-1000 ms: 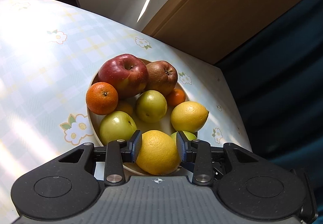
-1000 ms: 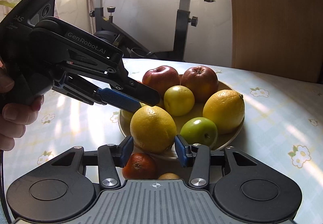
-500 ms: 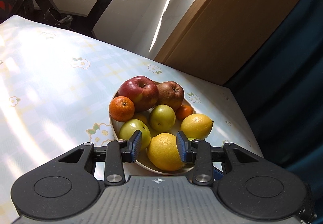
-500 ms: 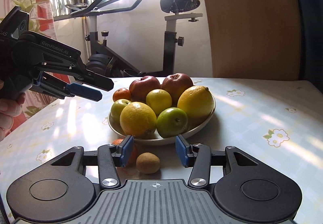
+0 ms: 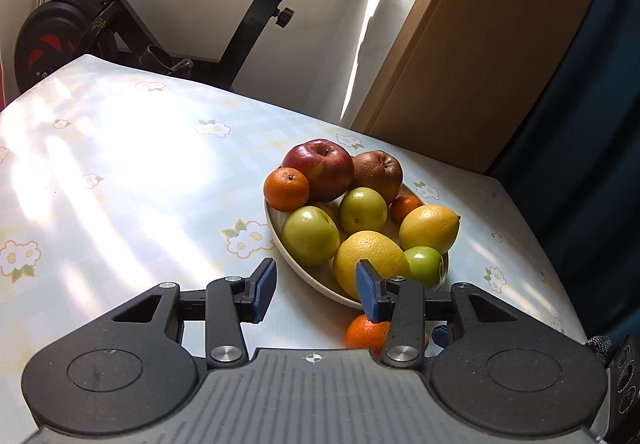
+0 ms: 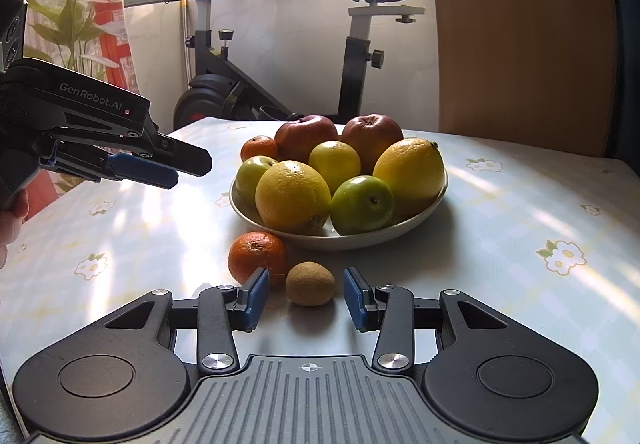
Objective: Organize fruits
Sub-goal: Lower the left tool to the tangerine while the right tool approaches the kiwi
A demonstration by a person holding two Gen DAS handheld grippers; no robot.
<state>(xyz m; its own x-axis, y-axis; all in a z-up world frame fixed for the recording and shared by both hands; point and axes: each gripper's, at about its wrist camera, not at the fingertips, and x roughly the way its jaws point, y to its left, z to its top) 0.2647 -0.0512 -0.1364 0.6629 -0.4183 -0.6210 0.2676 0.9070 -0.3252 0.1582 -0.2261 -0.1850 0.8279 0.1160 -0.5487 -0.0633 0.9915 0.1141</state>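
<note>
Release of the large lemon (image 5: 370,262) into the bowl (image 6: 384,234) is noted: left gripper (image 5: 316,286) withdrawn, jaws opening and empty; right gripper (image 6: 306,298) is closing, untouching, around the kiwi (image 6: 310,283) on the bench (image 6: 520,244) beside the bowl.

Window sunlight glares off the tablecloth (image 5: 120,171); edges warp.

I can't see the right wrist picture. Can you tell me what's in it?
A white plate piled with apples, lemons and a mandarin sits on a flowery tablecloth. In front of it, a loose mandarin and a kiwi lie on the cloth, the kiwi between the closing right tongs. The empty left tongs hang at left.
</note>
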